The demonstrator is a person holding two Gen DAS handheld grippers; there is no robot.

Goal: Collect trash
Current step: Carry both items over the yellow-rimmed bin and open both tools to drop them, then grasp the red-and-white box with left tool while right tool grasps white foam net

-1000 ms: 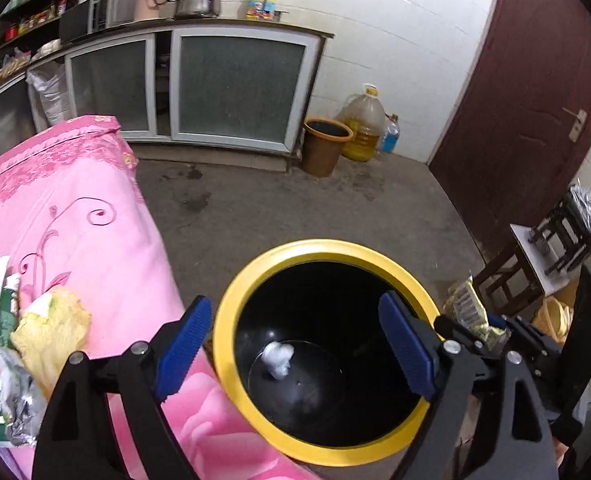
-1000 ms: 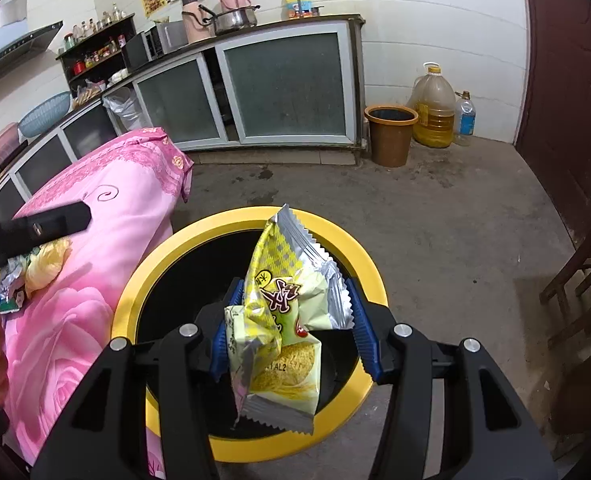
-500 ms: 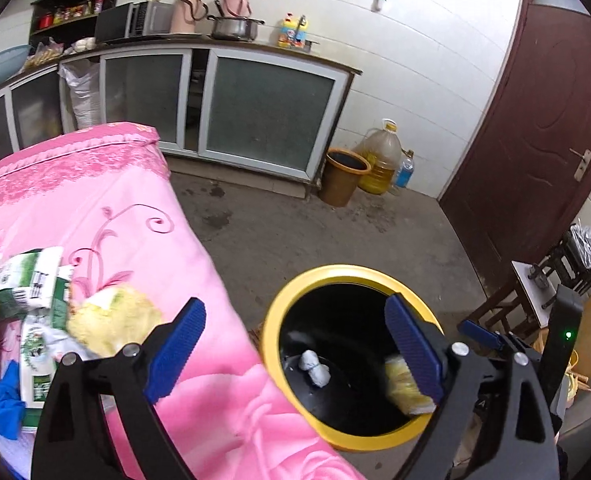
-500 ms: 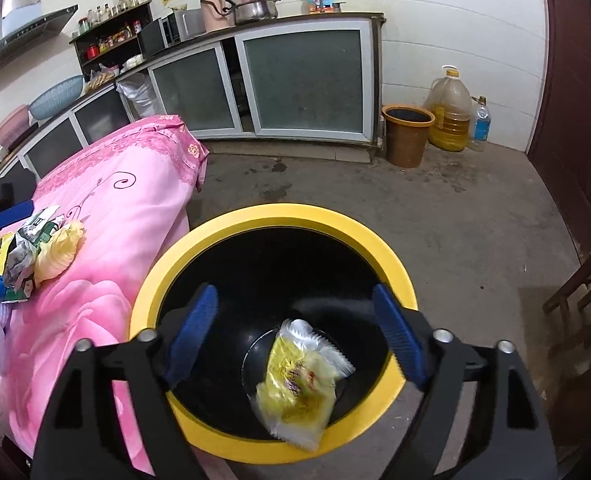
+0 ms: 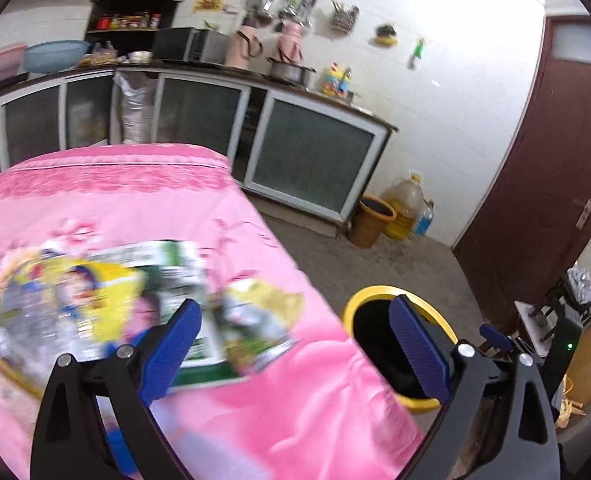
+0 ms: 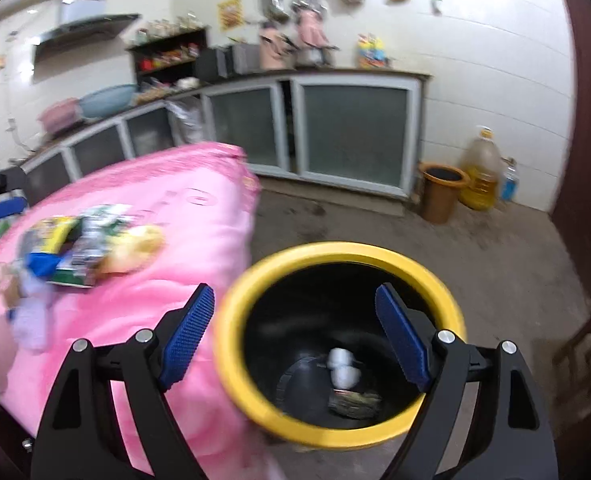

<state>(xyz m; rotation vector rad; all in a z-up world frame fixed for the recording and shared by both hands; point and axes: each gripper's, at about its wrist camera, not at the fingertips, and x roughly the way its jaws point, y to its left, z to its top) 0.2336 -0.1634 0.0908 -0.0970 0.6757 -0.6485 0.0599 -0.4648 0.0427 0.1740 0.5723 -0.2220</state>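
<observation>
My left gripper [image 5: 295, 344] is opening, nothing between its blue pads, hovering over the pink table cover [image 5: 107, 200] at the lower centre of the frame. The blurred heap of snack wrappers [image 5: 143, 300] lies just beyond its left pad. My right gripper [image 6: 293, 340] stands wide and empty above the yellow-rimmed bin [image 6: 235, 344], where white crumpled paper [image 6: 341, 366] and a wrapper rest at the bottom.

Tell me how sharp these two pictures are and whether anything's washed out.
Left wrist view: the wrappers on the pink cloth are smeared by motion, the wall upper right is blown out, the left gripper stays crisp. Right wrist view: the yellow-rimmed bin is blurred, the right gripper sharp; fisheye bends the counter.
</observation>
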